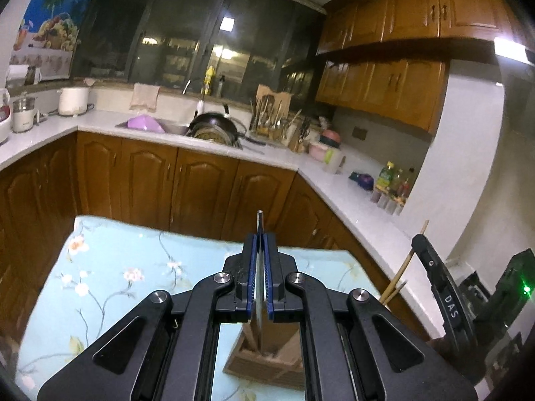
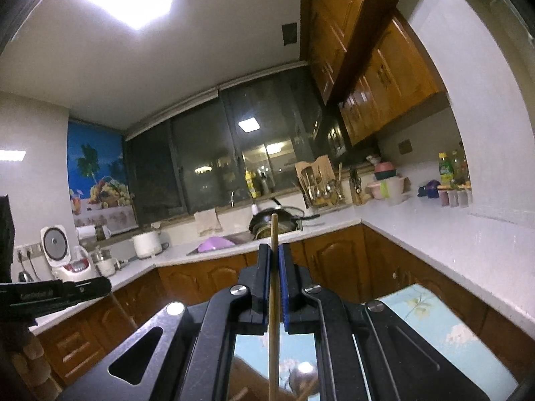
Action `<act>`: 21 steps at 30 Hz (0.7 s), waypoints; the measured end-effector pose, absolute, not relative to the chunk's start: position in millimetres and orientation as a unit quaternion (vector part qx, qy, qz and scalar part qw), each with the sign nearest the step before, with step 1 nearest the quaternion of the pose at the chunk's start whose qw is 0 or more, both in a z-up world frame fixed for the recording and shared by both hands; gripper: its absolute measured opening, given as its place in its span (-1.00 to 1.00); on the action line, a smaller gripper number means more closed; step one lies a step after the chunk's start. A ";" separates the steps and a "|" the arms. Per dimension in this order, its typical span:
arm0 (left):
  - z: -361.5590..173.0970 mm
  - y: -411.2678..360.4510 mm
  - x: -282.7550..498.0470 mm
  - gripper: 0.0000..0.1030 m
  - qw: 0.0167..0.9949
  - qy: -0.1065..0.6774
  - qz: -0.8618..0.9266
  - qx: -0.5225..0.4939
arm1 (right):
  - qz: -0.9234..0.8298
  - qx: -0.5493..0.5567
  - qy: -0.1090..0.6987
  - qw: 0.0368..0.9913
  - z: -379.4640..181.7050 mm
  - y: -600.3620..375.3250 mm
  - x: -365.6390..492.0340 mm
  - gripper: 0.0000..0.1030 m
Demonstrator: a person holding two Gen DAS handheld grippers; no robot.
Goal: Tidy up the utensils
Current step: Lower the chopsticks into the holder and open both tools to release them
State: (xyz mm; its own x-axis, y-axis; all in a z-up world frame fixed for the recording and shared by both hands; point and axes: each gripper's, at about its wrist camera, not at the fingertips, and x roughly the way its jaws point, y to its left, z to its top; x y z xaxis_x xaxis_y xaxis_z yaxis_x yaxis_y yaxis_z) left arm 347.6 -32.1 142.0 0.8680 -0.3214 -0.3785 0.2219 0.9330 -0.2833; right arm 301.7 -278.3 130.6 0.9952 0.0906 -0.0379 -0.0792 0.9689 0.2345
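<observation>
My left gripper is shut on a thin flat metal utensil, whose tip sticks up past the blue pads. Its lower end reaches down toward a wooden holder box on the table with the floral blue cloth. My right gripper is shut on a wooden chopstick standing upright between the pads. In the left wrist view the right gripper shows at the right edge with the chopstick in it. What looks like a spoon bowl lies blurred below the right gripper.
A white L-shaped counter over brown cabinets runs behind the table. On it are a sink with a dark wok, a utensil rack, bottles and a rice cooker. The left tool's body juts in at the left.
</observation>
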 end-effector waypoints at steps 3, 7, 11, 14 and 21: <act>125.4 -33.7 347.6 -0.93 0.957 0.229 -0.141 -0.110 | 0.041 0.114 0.037 0.992 114.9 -277.4 298.9 -0.90; 106.7 -36.5 345.3 -0.93 0.953 0.246 -0.144 -0.103 | 0.034 0.116 0.044 0.992 108.7 -283.0 293.5 -0.90; 96.3 -39.9 344.9 -0.93 0.949 0.261 -0.147 -0.096 | 0.034 0.108 0.064 0.991 105.7 -284.7 290.9 -0.89; 94.3 -41.8 341.2 -0.92 0.951 0.258 -0.147 -0.088 | 0.037 0.110 0.080 0.990 99.0 -286.6 288.6 -0.89; 97.6 -41.8 340.7 -0.92 0.949 0.265 -0.150 -0.087 | 0.042 0.111 0.108 0.987 86.9 -287.9 286.4 -0.88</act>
